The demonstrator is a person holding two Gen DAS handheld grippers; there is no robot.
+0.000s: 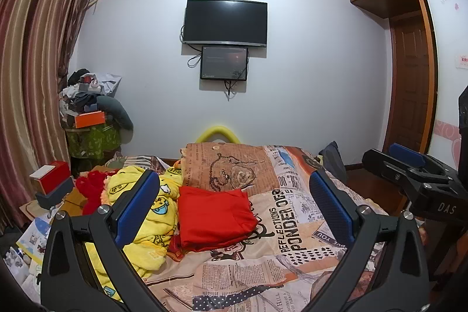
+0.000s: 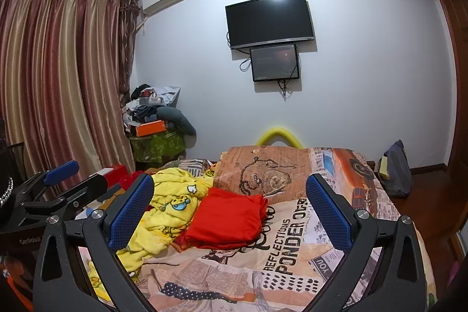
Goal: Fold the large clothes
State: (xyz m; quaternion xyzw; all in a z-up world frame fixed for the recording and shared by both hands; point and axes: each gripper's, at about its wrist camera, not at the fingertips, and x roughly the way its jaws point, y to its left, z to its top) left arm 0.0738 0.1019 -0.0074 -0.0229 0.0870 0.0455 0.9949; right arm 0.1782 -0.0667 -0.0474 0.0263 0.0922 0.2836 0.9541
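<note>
A folded red garment (image 1: 215,217) lies on the newspaper-print bedspread (image 1: 292,224); it also shows in the right wrist view (image 2: 228,218). A crumpled yellow cartoon-print garment (image 1: 152,212) lies to its left, also in the right wrist view (image 2: 172,203). My left gripper (image 1: 234,195) is open and empty, held above the bed in front of the red garment. My right gripper (image 2: 229,195) is open and empty, held level beside the left one; it shows at the right edge of the left wrist view (image 1: 409,165). The left gripper shows at the left of the right wrist view (image 2: 58,180).
A red fluffy item (image 1: 90,189) and red and grey boxes (image 1: 51,180) lie at the bed's left. A clothes pile with an orange box (image 1: 87,119) stands in the corner by the curtain (image 1: 35,78). A dark bag (image 2: 395,168) sits at the right. A TV (image 1: 225,22) hangs on the wall.
</note>
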